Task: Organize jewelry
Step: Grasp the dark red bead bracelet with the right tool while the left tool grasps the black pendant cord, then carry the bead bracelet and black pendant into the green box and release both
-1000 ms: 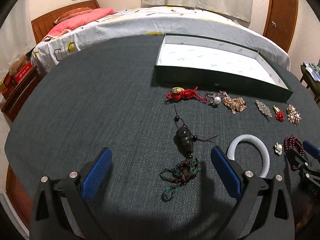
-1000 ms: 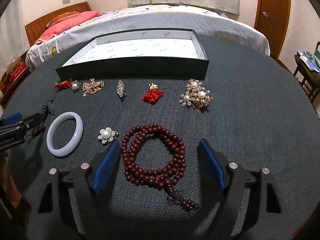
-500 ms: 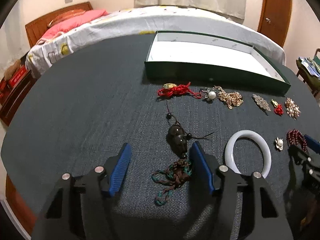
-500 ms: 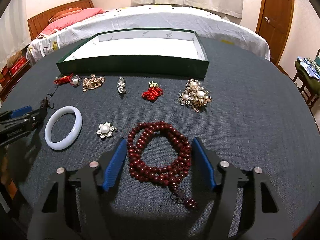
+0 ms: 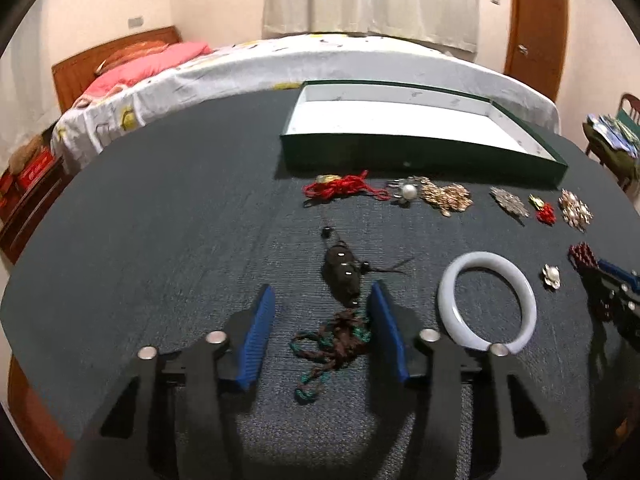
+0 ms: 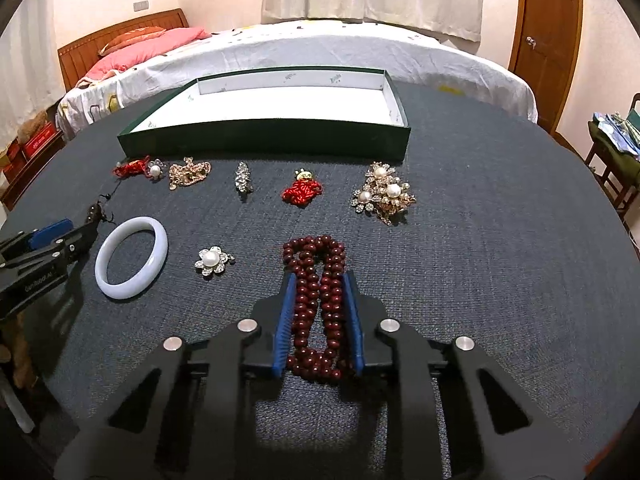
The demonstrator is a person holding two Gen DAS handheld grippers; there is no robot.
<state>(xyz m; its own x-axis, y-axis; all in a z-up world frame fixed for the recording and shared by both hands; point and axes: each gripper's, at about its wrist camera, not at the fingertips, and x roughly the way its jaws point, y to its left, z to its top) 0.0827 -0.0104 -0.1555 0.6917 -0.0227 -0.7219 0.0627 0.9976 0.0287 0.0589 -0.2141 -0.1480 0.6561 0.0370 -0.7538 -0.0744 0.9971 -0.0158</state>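
Note:
My right gripper point(image 6: 319, 280) is shut on a dark red bead bracelet point(image 6: 316, 280), squeezed narrow between the blue pads on the table. My left gripper point(image 5: 322, 296) is partly closed around a dark pendant point(image 5: 342, 274) and its braided brown-green cord point(image 5: 334, 336); the right pad lies against them, the left pad stands apart. A white-lined green box point(image 6: 280, 120) lies open at the back; it also shows in the left wrist view point(image 5: 400, 156).
On the dark cloth lie a white bangle point(image 6: 130, 256), a pearl flower brooch point(image 6: 212, 262), a red tassel charm point(image 6: 302, 190), a pearl cluster brooch point(image 6: 384, 194), a crystal brooch point(image 6: 243, 176) and a gold chain point(image 6: 188, 172). A bed stands behind.
Both grippers have narrowed. The right one closed fully onto the red beads, bunching them. The left one closed in around the pendant and cord.

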